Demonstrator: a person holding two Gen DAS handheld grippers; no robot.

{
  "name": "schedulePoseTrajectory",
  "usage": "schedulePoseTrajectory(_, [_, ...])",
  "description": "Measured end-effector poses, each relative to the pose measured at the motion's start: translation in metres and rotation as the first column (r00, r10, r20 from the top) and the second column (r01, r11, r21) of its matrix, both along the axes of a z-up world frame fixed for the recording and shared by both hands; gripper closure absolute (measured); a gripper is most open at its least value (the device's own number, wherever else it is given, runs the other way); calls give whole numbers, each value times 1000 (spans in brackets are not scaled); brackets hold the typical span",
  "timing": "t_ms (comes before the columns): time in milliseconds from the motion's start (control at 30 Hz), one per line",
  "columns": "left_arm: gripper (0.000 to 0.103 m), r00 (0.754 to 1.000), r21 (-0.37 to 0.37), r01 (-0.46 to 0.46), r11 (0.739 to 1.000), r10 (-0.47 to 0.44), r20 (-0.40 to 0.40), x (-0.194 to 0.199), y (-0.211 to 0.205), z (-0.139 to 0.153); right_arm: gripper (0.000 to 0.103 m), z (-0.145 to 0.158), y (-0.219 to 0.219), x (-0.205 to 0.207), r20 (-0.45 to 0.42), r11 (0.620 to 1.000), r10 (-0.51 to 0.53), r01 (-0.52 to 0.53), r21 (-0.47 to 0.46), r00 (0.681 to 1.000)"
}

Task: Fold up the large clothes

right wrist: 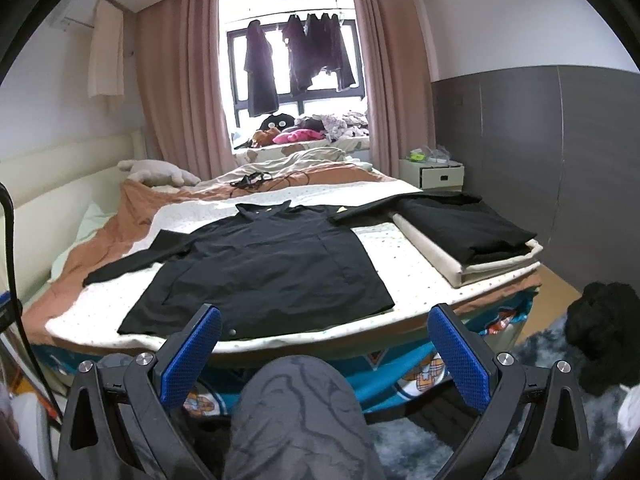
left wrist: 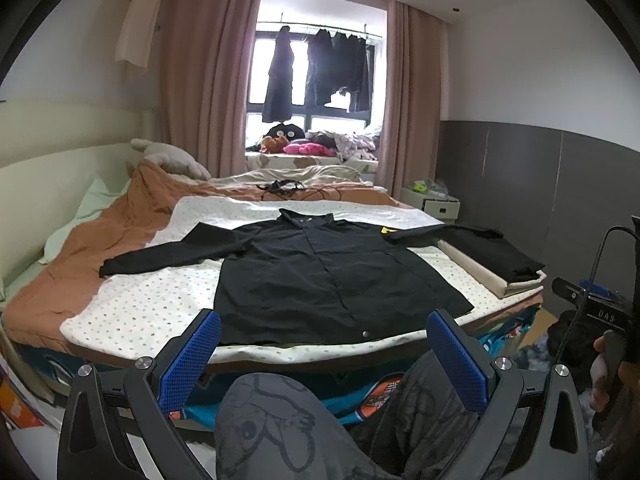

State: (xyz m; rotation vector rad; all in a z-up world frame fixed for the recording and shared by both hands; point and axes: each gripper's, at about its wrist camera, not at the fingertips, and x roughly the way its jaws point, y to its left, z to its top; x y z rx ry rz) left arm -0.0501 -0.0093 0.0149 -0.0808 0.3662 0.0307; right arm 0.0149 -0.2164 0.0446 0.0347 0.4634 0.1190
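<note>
Left hand-held gripper [left wrist: 324, 354]: fingers spread wide, nothing between them, touching nothing – held back from the bed edge, above the person's knee.
Right hand-held gripper [right wrist: 325, 350]: also wide apart and empty.
Bed [right wrist: 328, 342]: carries everything.
Black shirt [left wrist: 316, 268]: lies flat on the dotted sheet [left wrist: 160, 300], sleeves spread.
Folded pile [right wrist: 464, 228]: the right sleeve seems to touch it – pulling may disturb it.
Risk: thin cloth, fingers may pinch the sheet too.
</note>
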Motion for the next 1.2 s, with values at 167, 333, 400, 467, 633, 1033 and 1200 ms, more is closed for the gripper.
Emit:
schedulePoseTrajectory(167, [0, 1000, 19, 3, 1000, -3, 9, -2, -8, 4, 0, 0, -8, -3, 8, 1000, -3, 3, 8, 1000])
schedulePoseTrajectory(333, [0, 1000, 35, 8, 999, -8, -4, -3, -15, 3, 0, 0, -19, -5, -3, 998, -2, 2, 60, 1000])
schedulePoseTrajectory(400, [0, 1000, 36, 8, 999, -8, -1, -6, -16, 2, 0, -1, -22, -5, -2, 999, -9, 9, 52, 1000])
schedulePoseTrajectory(467, [0, 1000, 35, 9, 999, -9, 0, -8, -16, 2, 0, -1, -23, -6, -3, 999, -13, 14, 46, 1000])
schedulePoseTrajectory(633, [0, 1000, 37, 7, 999, -7, 5, -11, -19, 4, 0, 1, -23, -10, 11, 999, -17, 17, 37, 1000])
schedulePoseTrajectory(1033, [0, 1000, 29, 11, 1000, -11, 12, -16, -13, 5, 0, 2, -18, -15, 21, 1000, -12, 12, 24, 1000])
schedulePoseTrajectory(1200, [0, 1000, 19, 9, 1000, -9, 16, -15, -10, 6, 0, 4, -18, -18, 35, 1000, -11, 11, -2, 999])
